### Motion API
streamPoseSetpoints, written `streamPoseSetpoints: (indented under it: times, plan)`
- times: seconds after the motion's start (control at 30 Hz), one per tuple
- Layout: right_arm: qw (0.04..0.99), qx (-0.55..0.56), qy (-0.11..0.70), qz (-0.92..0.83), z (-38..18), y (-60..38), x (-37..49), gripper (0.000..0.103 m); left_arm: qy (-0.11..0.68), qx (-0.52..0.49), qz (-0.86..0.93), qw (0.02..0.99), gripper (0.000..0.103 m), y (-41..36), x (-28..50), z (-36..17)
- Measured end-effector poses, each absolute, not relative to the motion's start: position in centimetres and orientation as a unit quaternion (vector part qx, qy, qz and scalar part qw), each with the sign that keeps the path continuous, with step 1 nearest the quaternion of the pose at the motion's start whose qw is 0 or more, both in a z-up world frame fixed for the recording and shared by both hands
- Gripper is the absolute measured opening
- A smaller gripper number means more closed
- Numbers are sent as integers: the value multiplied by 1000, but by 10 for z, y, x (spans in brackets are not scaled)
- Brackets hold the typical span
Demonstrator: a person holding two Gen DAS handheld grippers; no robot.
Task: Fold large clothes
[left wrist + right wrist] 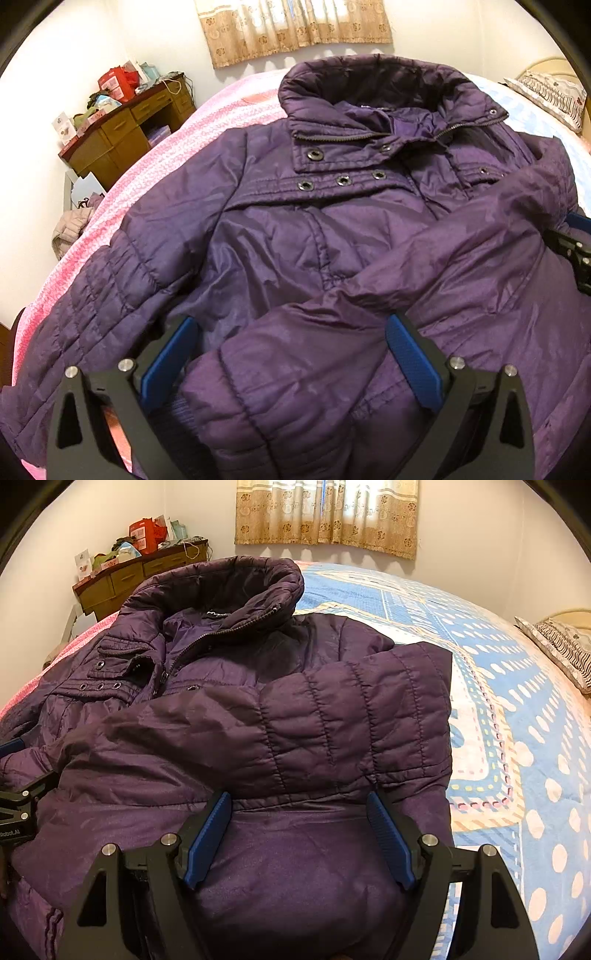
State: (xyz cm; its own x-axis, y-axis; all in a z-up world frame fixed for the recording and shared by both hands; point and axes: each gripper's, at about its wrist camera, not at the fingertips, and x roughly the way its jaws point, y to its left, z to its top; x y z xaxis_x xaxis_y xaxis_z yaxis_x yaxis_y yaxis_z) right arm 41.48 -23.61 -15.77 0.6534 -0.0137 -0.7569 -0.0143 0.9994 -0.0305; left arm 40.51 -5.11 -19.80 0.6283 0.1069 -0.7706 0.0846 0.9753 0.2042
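Note:
A dark purple quilted jacket [295, 236] lies face up on the bed, collar at the far end; it also shows in the right wrist view [229, 716]. One sleeve [332, 720] is folded across the chest. My left gripper [291, 332] is open, its blue fingers [413, 362] on either side of the sleeve's cuff end [303, 376] at the near edge. My right gripper [299, 812] is open, with jacket fabric lying between its blue fingers [208, 838] just below the folded sleeve. Each gripper shows at the edge of the other view.
The bed has a pink cover [207, 122] on the left and a blue patterned quilt [498, 686] on the right. A pillow [565, 646] lies far right. A cluttered wooden desk [122, 129] stands against the wall at left, curtains [328, 513] behind.

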Motion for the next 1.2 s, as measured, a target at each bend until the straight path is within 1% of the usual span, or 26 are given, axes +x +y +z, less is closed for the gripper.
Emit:
streamPoseSetpoints:
  times: [0.03,0.07,0.13,0.2,0.3,0.33,0.37,0.4,0.53,0.57,0.73,0.93,1.07,1.13,1.2]
  plan:
    - [911,-13,413,4,-153,-238,413,76,431,111,6,896,103,-51,406,-198]
    - [922,5,387,8,-142,-242,405,76,430,112,7,896,103,-51,405,-198]
    - [949,50,310,7,-114,-254,386,76,429,112,7,896,103,-51,405,-198]
    - [955,57,290,-9,-102,-259,386,76,429,109,6,897,103,-50,406,-197]
    - [951,38,306,-12,-101,-256,407,76,429,108,5,897,103,-50,405,-197]
    - [950,17,312,-18,-106,-252,416,74,429,108,5,897,103,-49,406,-197]
    - [945,-3,325,-30,-113,-248,425,65,429,106,5,897,103,-49,406,-197]
    - [940,-7,340,-32,-121,-248,432,62,430,105,4,897,103,-49,406,-197]
    - [914,17,405,-25,-159,-259,458,62,429,102,3,898,103,-48,406,-197]
    - [911,22,410,-23,-165,-262,460,62,429,102,2,898,103,-48,406,-197]
    - [910,28,414,-19,-171,-267,461,62,428,103,2,898,103,-48,407,-198]
    - [910,10,414,-28,-171,-261,463,62,426,107,5,898,103,-49,406,-198]
    - [906,-9,421,-38,-157,-253,460,62,428,103,4,898,103,-49,406,-198]
    - [918,14,396,-27,-137,-246,443,63,429,101,3,898,103,-49,406,-198]
    - [928,5,372,-10,-120,-227,423,63,428,100,3,898,103,-49,406,-198]
